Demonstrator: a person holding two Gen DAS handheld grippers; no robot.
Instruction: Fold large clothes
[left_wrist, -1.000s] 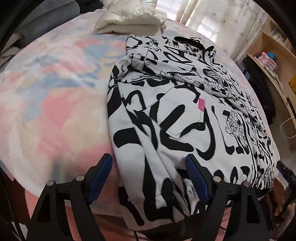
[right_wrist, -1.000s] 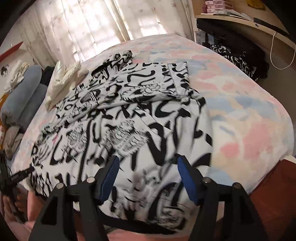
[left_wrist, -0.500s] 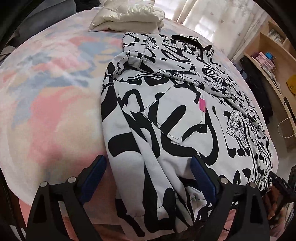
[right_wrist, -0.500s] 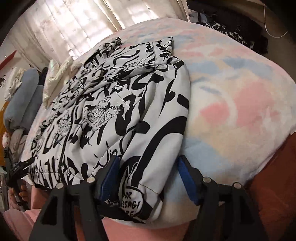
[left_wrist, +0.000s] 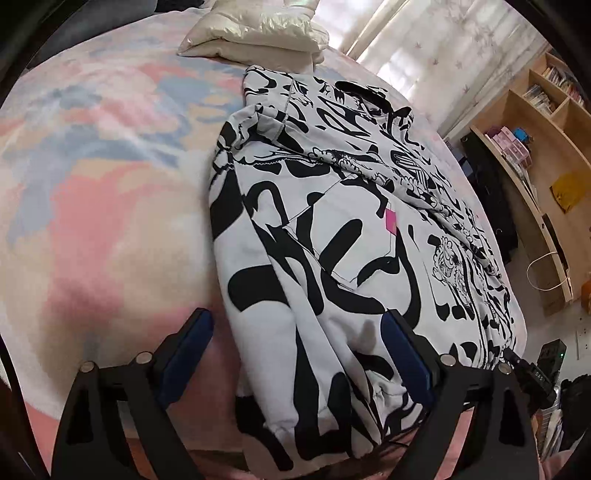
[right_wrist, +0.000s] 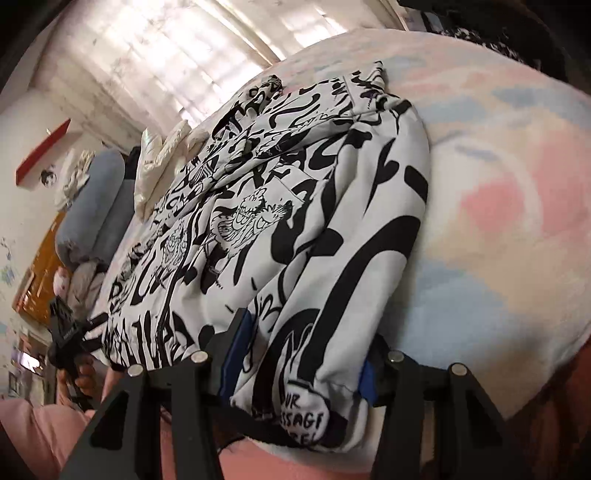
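The right gripper (right_wrist: 297, 354) has just been closing its jaws around the near hem of the black-and-white garment (right_wrist: 295, 206) on the bed (right_wrist: 498, 229); whether the pads pinch yet cannot be told. The left gripper (left_wrist: 295, 354) straddles the other hem corner, jaws wide, gripping nothing. Uneven grips could skew the fold. Between the right jaws, a hem patch (right_wrist: 304, 419) reads "UR SSAG"; beyond the left jaws, a blank pink tag (left_wrist: 390, 221).

Both wrist views look steeply down from the bed's (left_wrist: 92, 206) near edge, close over opposite hem corners of the same printed hoodie (left_wrist: 332, 240), facing the curtained window (right_wrist: 177, 62).
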